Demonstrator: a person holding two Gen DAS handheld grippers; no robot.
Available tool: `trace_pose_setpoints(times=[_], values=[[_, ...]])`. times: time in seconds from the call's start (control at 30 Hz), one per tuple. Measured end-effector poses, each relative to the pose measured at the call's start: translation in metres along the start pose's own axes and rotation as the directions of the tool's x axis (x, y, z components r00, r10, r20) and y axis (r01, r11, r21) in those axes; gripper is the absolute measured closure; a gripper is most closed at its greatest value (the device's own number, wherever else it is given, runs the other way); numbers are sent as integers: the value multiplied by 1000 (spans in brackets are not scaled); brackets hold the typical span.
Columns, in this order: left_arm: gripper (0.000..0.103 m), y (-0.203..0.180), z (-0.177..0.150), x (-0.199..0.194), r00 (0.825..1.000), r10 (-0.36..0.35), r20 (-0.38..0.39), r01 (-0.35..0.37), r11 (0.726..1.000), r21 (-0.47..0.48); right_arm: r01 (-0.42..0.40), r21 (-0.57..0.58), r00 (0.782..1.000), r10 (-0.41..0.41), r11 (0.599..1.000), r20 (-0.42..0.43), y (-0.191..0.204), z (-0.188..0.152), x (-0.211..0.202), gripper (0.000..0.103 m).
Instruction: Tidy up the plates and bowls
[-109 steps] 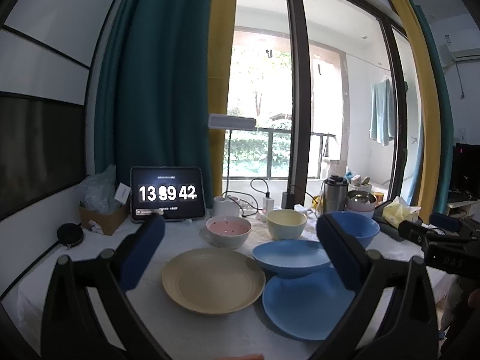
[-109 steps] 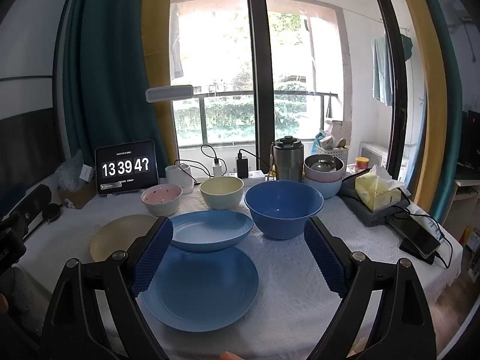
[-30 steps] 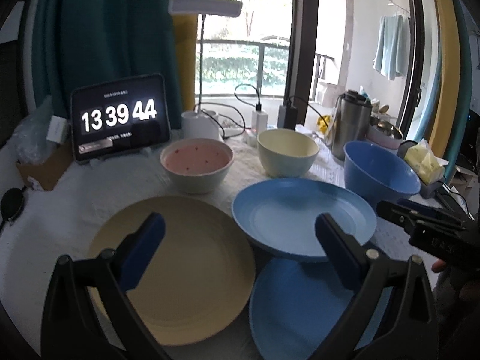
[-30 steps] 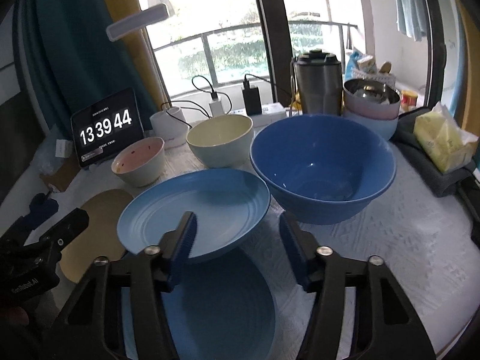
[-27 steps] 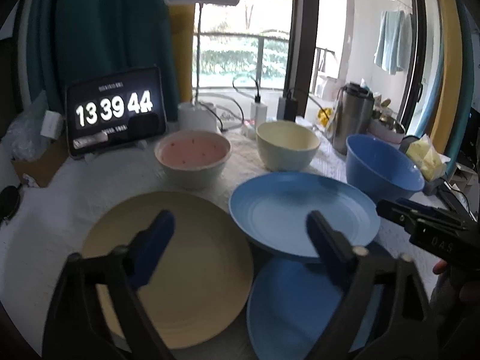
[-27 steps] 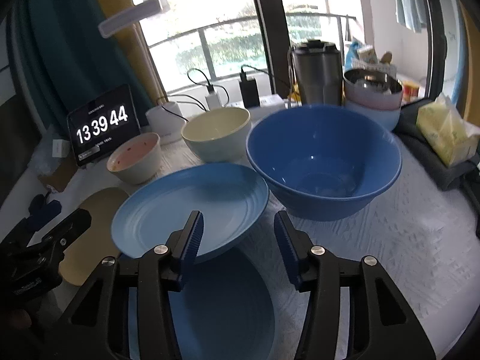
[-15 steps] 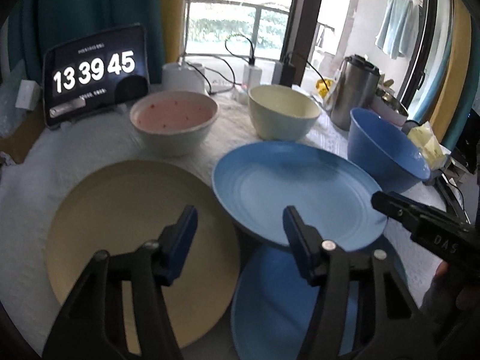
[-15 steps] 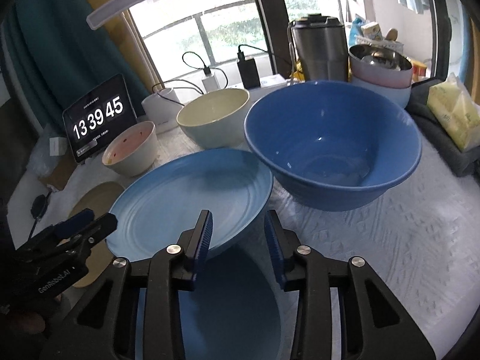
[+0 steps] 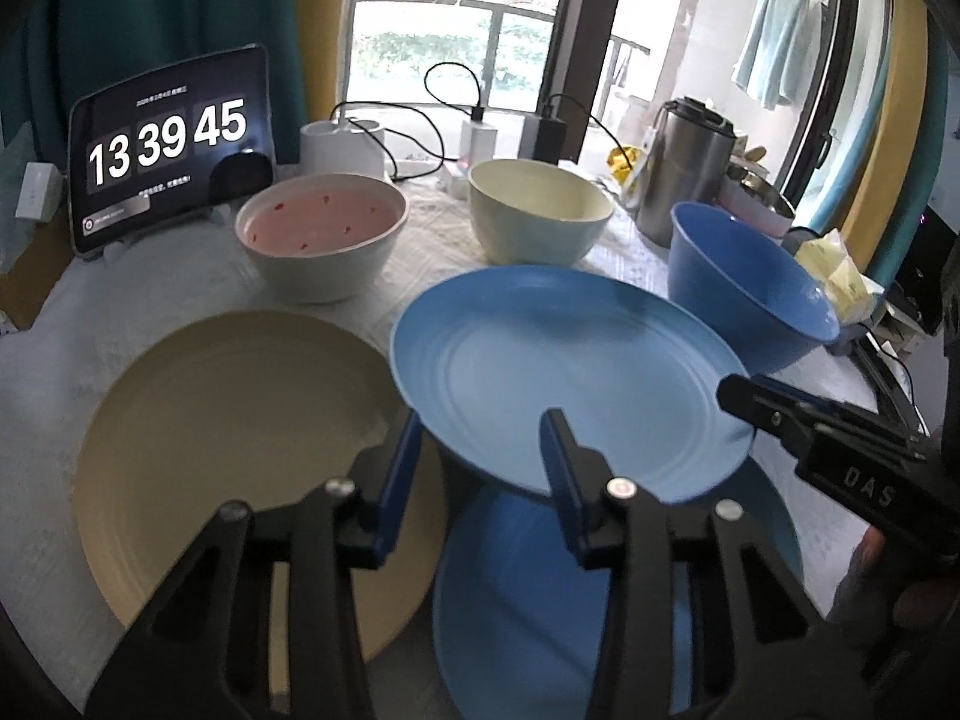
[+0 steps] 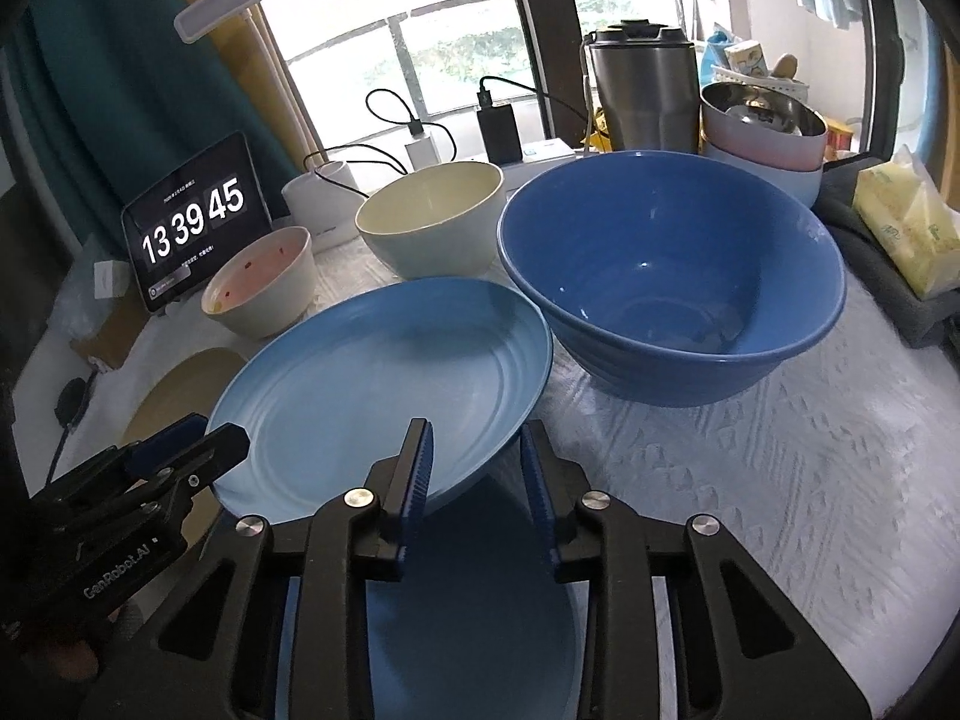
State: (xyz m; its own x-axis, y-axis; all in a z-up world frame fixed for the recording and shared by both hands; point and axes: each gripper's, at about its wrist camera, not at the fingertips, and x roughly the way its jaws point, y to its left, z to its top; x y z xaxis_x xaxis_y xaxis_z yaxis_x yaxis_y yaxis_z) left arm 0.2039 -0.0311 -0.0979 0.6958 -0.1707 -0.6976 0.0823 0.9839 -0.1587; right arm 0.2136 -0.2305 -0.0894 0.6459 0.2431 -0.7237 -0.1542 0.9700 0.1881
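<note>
A light blue plate (image 9: 570,372) (image 10: 384,396) rests tilted with its near edge over a darker blue plate (image 9: 576,594) (image 10: 468,600). A beige plate (image 9: 240,444) (image 10: 180,396) lies to the left. My left gripper (image 9: 480,456) is partly closed, its fingers either side of the light blue plate's near-left rim. My right gripper (image 10: 474,468) is partly closed, its fingers straddling the same plate's near-right rim. Behind stand a pink-lined bowl (image 9: 321,240) (image 10: 261,282), a cream bowl (image 9: 537,216) (image 10: 432,222) and a large blue bowl (image 9: 744,288) (image 10: 666,276).
A tablet clock (image 9: 171,144) (image 10: 195,222) stands at the back left, with chargers and cables beside it. A steel tumbler (image 10: 645,90), stacked bowls (image 10: 762,126) and a tissue pack (image 10: 900,222) sit at the back right. A white cloth (image 10: 750,480) covers the table.
Both grippers have moved forward and down to the light blue plate's near rim, and their jaws have narrowed from wide open to a small gap around it.
</note>
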Motion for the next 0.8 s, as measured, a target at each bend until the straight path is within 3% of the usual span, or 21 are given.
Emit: trace_pose_setpoints(times=[0.13,0.27,0.57,0.63,0.73,0.8], values=[[61,-3,-4,-8,1000,-28,11,28,1000,9,5,-7,1000,-5,1000,8,4,-3,-6,73],[63,-16,-6,-19,998,-51,34,50,997,52,-5,-46,1000,7,999,30,15,-5,-16,93],[63,12,4,-5,1000,16,7,-16,999,-32,16,0,1000,-16,1000,15,10,-4,-11,93],[63,18,8,3,1000,11,-11,-12,999,-53,17,35,1000,-17,999,4,3,0,-6,89],[63,24,13,13,999,9,-37,-12,997,-71,-1,95,999,5,996,-35,-10,6,7,72],[62,26,15,22,998,-3,-61,-2,996,-88,-12,112,998,18,994,-54,-14,9,14,69]])
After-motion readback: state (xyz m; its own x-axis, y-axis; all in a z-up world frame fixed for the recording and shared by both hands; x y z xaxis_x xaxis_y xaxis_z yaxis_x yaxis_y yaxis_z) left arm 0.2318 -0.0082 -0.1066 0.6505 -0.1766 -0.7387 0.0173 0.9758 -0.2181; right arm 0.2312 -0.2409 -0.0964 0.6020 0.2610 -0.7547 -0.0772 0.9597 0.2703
